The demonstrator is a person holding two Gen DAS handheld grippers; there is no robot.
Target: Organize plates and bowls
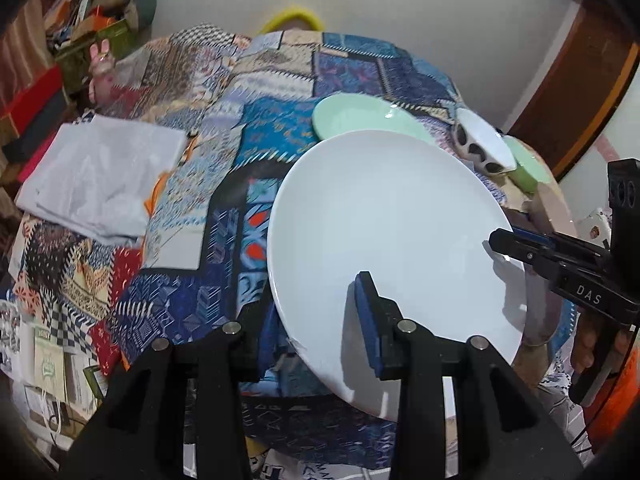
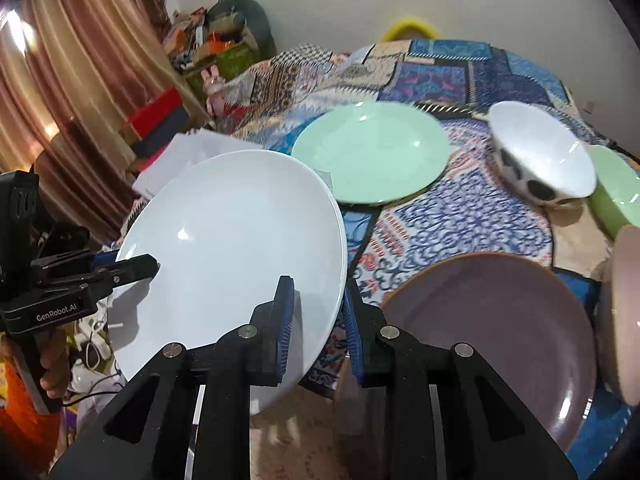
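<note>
Gripping the white plate (image 1: 384,232) from two sides: left tongs (image 1: 316,328) clamp its near-left rim, one blue pad (image 1: 366,320) on top and the other finger under the rim. Right tongs (image 2: 316,320) clamp the opposite rim the same way, pad (image 2: 285,320) on the top face and the other pad just beyond the edge underneath.

- White plate is tilted and lifted off the patchwork cloth (image 2: 460,216) that covers the worktop; it sits near-left in the right wrist view.
- Each wrist view also shows the other tongs biting the plate's side edge.
- Mint green plate (image 2: 372,152) lies flat on the cloth, just beyond the white plate. In the left wrist view the white plate overlaps its near edge; can't tell whether they touch.
- White bowl with black spots (image 2: 544,160) sits far right, tilted, leaning against a green bowl (image 2: 616,196) at the right edge.
- Purple-grey plate (image 2: 496,336) lies flat near right, just beside the right tongs.
- A pinkish dish (image 2: 628,312) stands on edge at the far right, only partly in frame.
- Folded white cloth (image 1: 100,176) lies on the left of the worktop.
- Striped curtain (image 2: 80,80) hangs at far left.
</note>
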